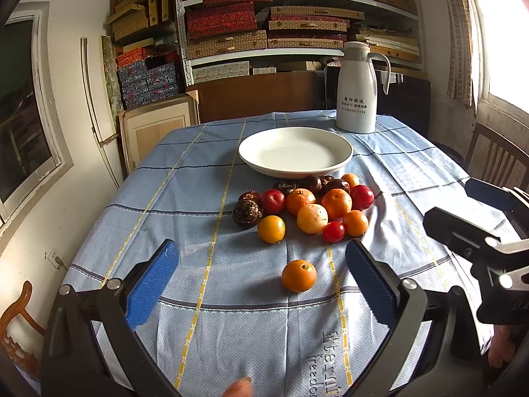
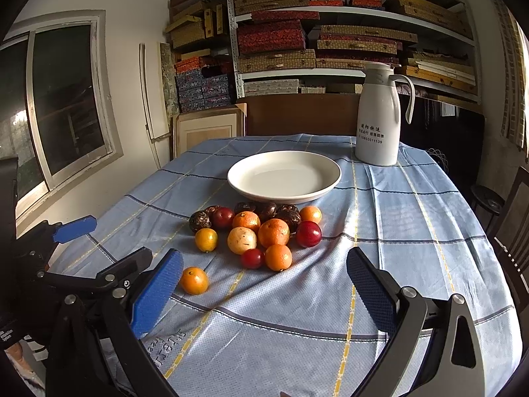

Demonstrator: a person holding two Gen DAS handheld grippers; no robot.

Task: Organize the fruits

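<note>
A pile of fruit (image 1: 310, 206) (image 2: 261, 231) lies on the blue checked tablecloth: oranges, red plums, dark brown wrinkled fruits and a yellow one. One small orange (image 1: 298, 275) (image 2: 194, 280) sits apart, nearer to me. Behind the pile stands an empty white plate (image 1: 295, 139) (image 2: 283, 160). My left gripper (image 1: 263, 281) is open, its blue pads wide, the lone orange lying ahead between them, untouched. My right gripper (image 2: 264, 287) is open too, over bare cloth, the pile ahead of it. Each gripper shows at the edge of the other's view.
A white thermos jug (image 1: 357, 89) (image 2: 380, 115) stands at the table's back right. Shelves of patterned boxes (image 1: 281, 16) fill the wall behind. Wooden chairs (image 1: 496, 158) stand at the right and near left. A window (image 2: 66, 99) is on the left wall.
</note>
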